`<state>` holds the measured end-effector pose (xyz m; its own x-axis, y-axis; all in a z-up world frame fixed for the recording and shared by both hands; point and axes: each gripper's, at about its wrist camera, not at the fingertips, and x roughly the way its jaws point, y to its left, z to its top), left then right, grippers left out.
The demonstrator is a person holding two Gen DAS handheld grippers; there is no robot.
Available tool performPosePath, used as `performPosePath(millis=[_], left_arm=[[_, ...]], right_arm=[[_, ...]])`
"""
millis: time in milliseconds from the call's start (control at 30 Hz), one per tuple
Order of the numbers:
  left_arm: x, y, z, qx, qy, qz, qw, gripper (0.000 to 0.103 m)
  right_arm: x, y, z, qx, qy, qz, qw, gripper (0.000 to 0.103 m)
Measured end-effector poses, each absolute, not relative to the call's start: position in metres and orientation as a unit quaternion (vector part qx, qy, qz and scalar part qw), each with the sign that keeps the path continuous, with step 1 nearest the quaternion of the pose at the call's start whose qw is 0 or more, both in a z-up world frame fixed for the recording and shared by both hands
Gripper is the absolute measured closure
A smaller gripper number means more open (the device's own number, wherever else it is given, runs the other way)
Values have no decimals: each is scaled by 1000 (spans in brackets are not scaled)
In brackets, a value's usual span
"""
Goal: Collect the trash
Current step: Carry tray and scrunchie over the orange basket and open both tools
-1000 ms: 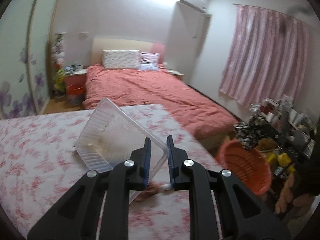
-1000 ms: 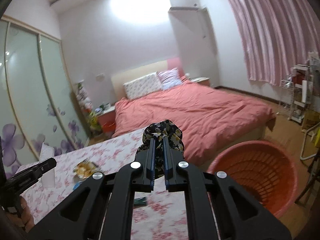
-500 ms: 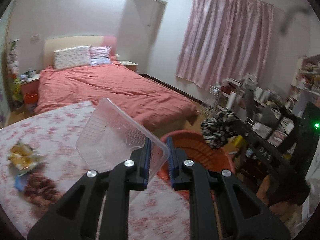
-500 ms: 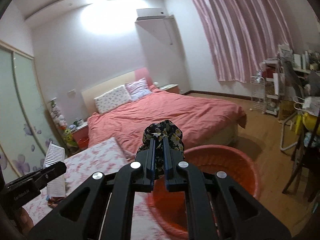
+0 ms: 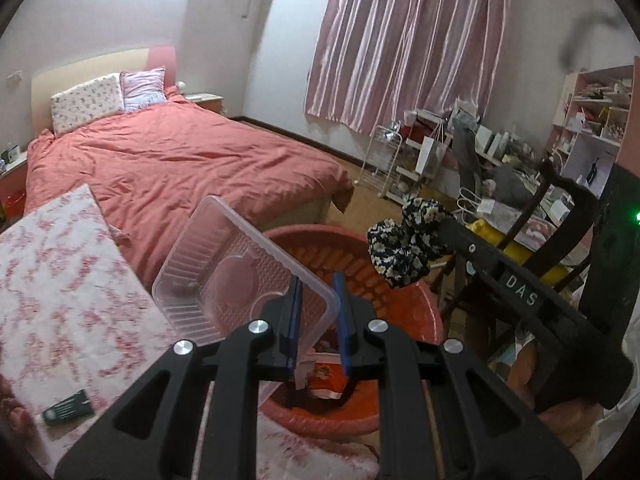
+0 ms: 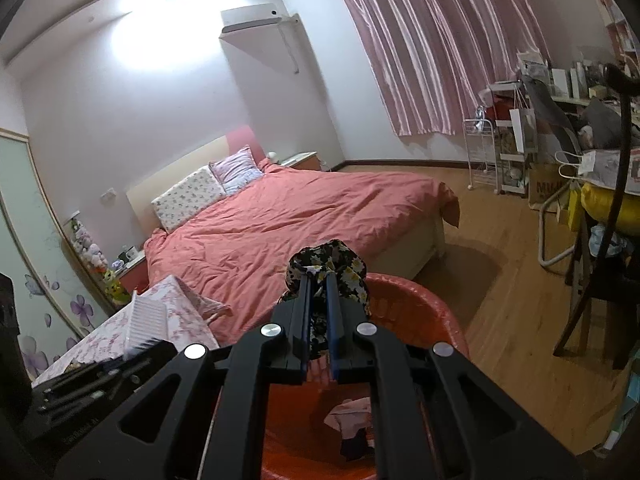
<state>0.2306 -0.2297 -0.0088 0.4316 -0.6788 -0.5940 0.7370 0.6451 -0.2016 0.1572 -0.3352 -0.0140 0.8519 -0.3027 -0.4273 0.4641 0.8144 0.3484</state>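
While both grippers hang above the red basket [image 5: 424, 312], each carries a piece of trash.
Left gripper [image 5: 316, 320] pinches a corner of the clear plastic tray [image 5: 232, 276], tilted over the basket's near rim beside the flowered table's edge [image 5: 60, 280]; right gripper [image 6: 318, 312] is clamped on the dark floral cloth [image 6: 340, 264].

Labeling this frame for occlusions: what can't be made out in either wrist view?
- Orange basket contents: right wrist view, the right gripper covers most of the inside; only crumpled scraps show.
- Clear plastic tray: left wrist view, its near corner sits behind the left gripper, so the grip depth is unclear.
- Floral cloth bundle: what it is cannot be told in either view.
- Green tube label: too small, blurred.
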Motion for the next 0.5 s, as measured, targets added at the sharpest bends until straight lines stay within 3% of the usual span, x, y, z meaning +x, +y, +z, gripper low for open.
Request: performPosePath(millis=[100, 233, 500], left_arm=[[234, -240, -20, 50, 339, -419, 841, 86], [239, -250, -35, 54, 351, -409, 841, 68], [247, -249, -50, 55, 371, -389, 842, 59]], right_arm=[[159, -341, -20, 227, 185, -206, 934, 95], [163, -345, -29, 234, 199, -199, 931, 92], [164, -353, -39, 250, 223, -188, 923, 77]])
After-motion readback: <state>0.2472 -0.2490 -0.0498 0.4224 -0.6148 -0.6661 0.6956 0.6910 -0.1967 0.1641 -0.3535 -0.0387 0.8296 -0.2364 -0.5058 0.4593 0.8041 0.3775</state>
